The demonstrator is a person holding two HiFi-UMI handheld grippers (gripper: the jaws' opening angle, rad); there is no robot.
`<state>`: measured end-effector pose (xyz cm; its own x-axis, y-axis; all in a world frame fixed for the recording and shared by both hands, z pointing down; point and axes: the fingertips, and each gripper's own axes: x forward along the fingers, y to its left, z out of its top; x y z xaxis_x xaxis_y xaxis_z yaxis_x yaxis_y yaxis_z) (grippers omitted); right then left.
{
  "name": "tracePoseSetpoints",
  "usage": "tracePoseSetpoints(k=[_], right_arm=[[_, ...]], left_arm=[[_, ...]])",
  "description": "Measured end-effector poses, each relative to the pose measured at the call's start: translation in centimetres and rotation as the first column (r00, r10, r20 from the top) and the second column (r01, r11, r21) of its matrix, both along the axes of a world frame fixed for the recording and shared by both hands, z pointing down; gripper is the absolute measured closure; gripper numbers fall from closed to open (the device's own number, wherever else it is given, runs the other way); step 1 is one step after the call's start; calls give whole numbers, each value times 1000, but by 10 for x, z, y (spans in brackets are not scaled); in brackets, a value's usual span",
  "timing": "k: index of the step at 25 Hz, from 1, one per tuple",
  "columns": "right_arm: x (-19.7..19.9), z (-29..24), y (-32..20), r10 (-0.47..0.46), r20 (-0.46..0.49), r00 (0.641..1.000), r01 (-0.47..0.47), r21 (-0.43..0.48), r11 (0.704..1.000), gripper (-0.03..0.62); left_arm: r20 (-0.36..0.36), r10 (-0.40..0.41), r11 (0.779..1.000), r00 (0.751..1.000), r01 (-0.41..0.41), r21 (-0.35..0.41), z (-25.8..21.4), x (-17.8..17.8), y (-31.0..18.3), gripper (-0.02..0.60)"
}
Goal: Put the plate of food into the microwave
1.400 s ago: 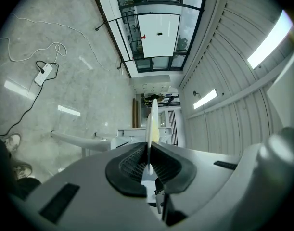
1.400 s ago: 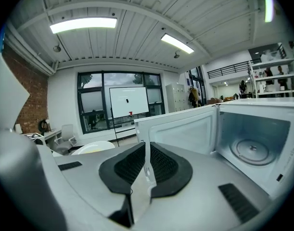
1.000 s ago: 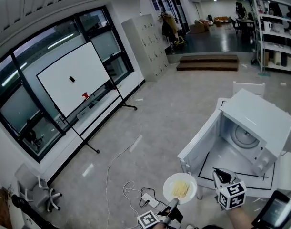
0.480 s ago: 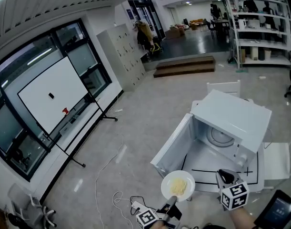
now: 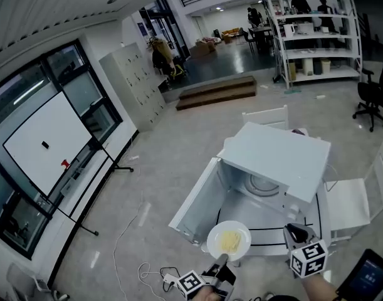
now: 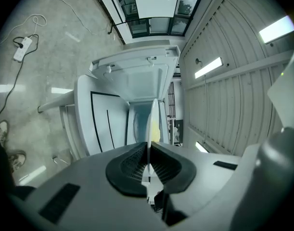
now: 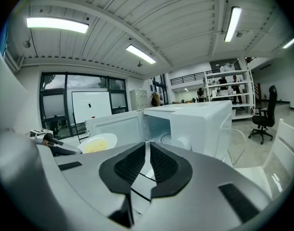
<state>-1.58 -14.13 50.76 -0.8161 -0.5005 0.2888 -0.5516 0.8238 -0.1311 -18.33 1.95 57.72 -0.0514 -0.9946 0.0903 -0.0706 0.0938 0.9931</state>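
- While the left hand-held gripper (image 5: 222,260) pinches the near rim of the white plate (image 5: 229,243), the plate hangs flat in the air, just in front of the open microwave (image 5: 276,157).
- Its two jaws are closed tight on the thin rim, one on each side.
- Yellow food (image 5: 228,240) lies in the middle of the plate.
- The plate is not inside the microwave yet.
- The microwave door (image 5: 195,199) is swung wide open to the left, and the round glass tray (image 5: 261,184) shows inside.
- The microwave stands on a white surface (image 5: 271,234) marked with black lines.
- The right hand-held gripper (image 5: 295,232) is just to the right of the plate and does not touch it.
- Its jaws are almost together, with a thin gap and nothing in between.
- A white chair (image 5: 348,199) stands to the right of the surface.
- A power strip (image 5: 168,280) and its cord lie on the floor at the left.
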Motion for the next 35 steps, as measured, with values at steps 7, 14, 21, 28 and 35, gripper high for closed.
tracePoseSetpoints(k=[7,14,21,28,35], right_arm=[[28,2,-13,26,1,1000,-26,-11,1000,562],[49,9,-26,33,12,999,-33,-25,999,562],[68,16,-38,44,13,999,-44,-38,998,562],[55,35,-35,37,-5,999,-38,-69,997,562],[25,52,-23,62,-30,998,-65,-100,993,562]], left_arm=[[-12,24,1000,1000,-24,-11,-3,15,-33,565],[-6,25,999,1000,-25,-22,5,24,-63,565],[10,20,999,1000,-20,-34,14,25,-95,565],[2,38,998,999,-37,-53,29,9,-131,565],[-17,101,991,995,-102,-83,51,-15,-158,565]])
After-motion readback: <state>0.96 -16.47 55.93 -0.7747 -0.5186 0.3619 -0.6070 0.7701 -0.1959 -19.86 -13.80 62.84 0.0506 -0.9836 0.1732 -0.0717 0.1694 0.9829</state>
